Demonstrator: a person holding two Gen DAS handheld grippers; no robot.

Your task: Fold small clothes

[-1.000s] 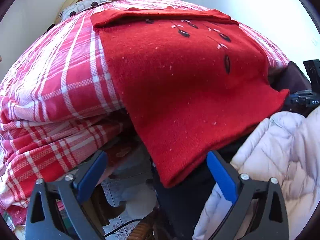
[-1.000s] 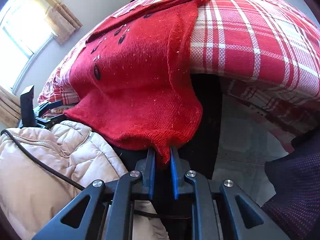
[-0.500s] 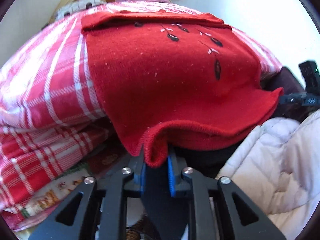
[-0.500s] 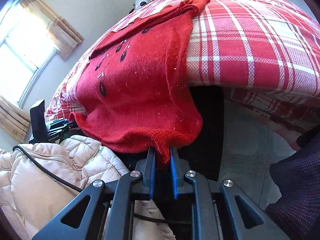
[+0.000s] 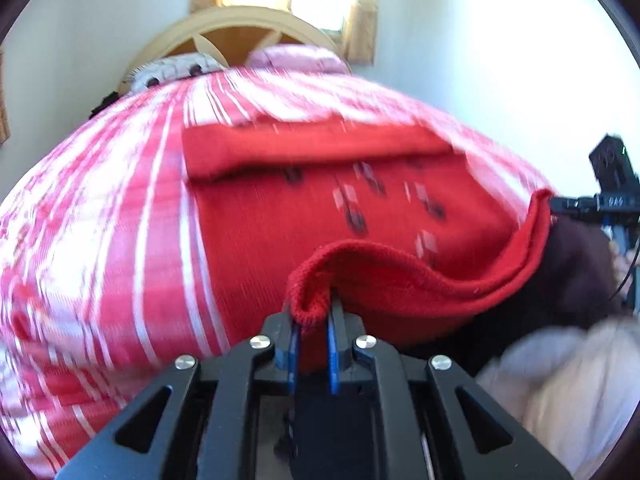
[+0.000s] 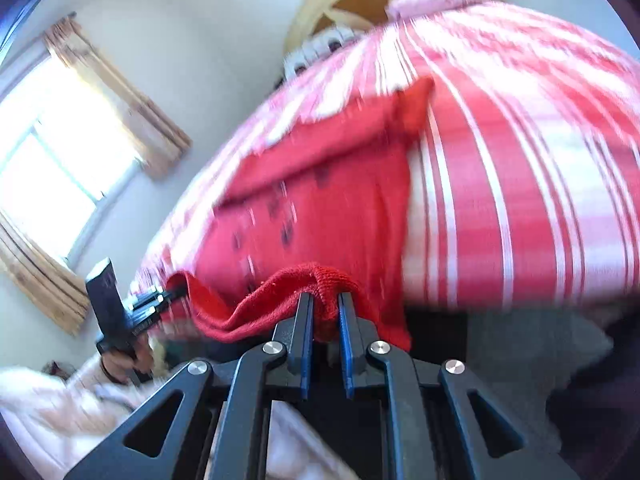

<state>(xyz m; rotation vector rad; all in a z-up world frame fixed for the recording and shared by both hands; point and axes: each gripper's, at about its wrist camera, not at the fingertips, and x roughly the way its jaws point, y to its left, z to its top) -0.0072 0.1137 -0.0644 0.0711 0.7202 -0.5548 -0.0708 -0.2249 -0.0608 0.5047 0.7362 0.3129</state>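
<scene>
Left gripper (image 5: 313,312): jaws pinched on one hem corner of the red sweater (image 5: 320,216). Right gripper (image 6: 326,312): clamped on the opposite hem corner. Hem lifted between both tools; beyond them the sweater's body lies flat on the plaid bedspread (image 5: 120,208). Farther off: pillows (image 5: 296,56), headboard (image 5: 240,28).
</scene>
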